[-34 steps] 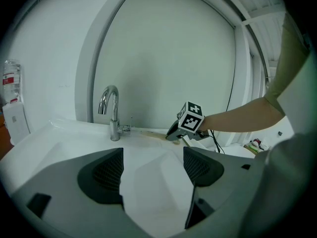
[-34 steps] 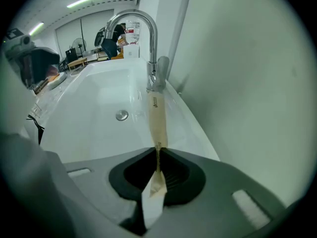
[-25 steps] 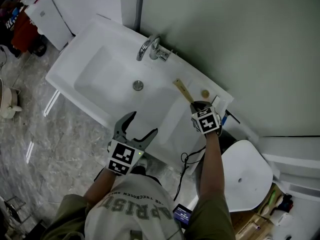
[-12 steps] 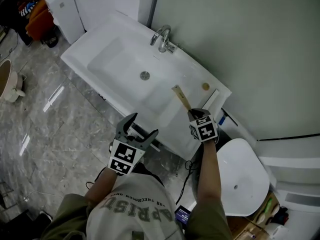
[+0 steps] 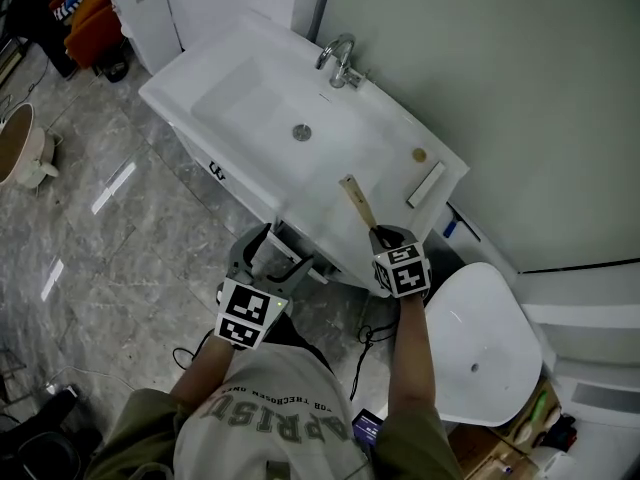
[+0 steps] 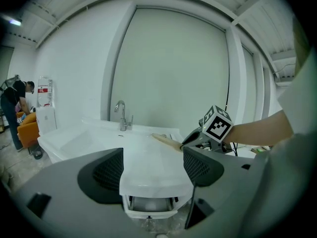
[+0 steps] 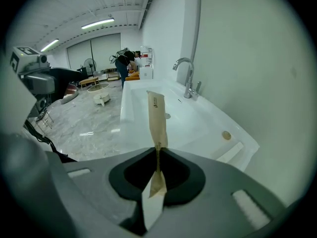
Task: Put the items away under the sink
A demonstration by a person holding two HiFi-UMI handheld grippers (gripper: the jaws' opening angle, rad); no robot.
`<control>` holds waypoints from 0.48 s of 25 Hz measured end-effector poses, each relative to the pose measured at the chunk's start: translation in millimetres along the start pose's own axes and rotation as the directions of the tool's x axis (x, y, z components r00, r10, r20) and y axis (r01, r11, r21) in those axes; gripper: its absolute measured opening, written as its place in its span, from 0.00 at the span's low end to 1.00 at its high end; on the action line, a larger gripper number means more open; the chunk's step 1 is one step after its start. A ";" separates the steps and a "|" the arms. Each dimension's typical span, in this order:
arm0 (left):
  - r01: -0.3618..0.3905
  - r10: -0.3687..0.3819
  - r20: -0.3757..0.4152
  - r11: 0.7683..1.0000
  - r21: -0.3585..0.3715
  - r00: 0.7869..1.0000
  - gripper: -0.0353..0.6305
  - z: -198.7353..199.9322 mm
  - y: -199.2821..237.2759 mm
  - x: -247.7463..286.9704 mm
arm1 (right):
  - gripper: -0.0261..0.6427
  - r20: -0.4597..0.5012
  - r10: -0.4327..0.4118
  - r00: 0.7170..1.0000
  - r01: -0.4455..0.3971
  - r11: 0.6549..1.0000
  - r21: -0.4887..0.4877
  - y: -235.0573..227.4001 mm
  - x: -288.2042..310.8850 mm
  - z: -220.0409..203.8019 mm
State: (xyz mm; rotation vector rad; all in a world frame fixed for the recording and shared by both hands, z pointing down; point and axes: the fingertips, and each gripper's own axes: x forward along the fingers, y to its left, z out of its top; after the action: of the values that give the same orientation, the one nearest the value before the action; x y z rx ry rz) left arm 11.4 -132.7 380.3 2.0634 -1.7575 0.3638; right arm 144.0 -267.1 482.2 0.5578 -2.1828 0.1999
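Firmly, right hand-held gripper [image 7: 158, 158] pinches flat tan paper sleeve [image 7: 157, 115]

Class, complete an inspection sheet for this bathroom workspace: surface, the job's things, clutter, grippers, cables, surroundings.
Surface: white sink counter, basin empty, faucet at the wall.
Job's things: paper packet held in the right gripper; round disc and white bar lying at the counter's end.
Clutter: nothing seen.
Grippers: left gripper open, empty; right gripper shut on the paper packet.
Cables: black cable on the floor below the right arm.
Surroundings: marble floor, white toilet lid, person far off.
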 end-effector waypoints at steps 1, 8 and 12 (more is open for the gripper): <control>-0.001 0.001 -0.001 1.000 0.000 1.000 0.59 -3.2 1.1 -4.4 | 0.09 0.005 -0.003 1.000 0.003 1.000 0.004 6.3 -2.7 -1.2; 0.025 -0.025 -0.023 1.000 0.002 0.999 0.60 -25.5 11.8 -28.3 | 0.09 0.040 -0.026 0.999 0.022 0.995 0.101 48.2 -14.0 -6.2; 0.076 -0.075 -0.035 0.997 0.015 0.997 0.60 -38.5 20.3 -48.1 | 0.09 0.052 -0.044 0.998 0.034 0.982 0.183 86.4 -16.2 -11.3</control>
State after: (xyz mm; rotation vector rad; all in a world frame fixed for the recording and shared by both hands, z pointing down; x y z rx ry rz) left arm -14.6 -75.2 395.6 2.1156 -1.6568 0.3893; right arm 121.2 -181.4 481.0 0.7162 -2.2191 0.3698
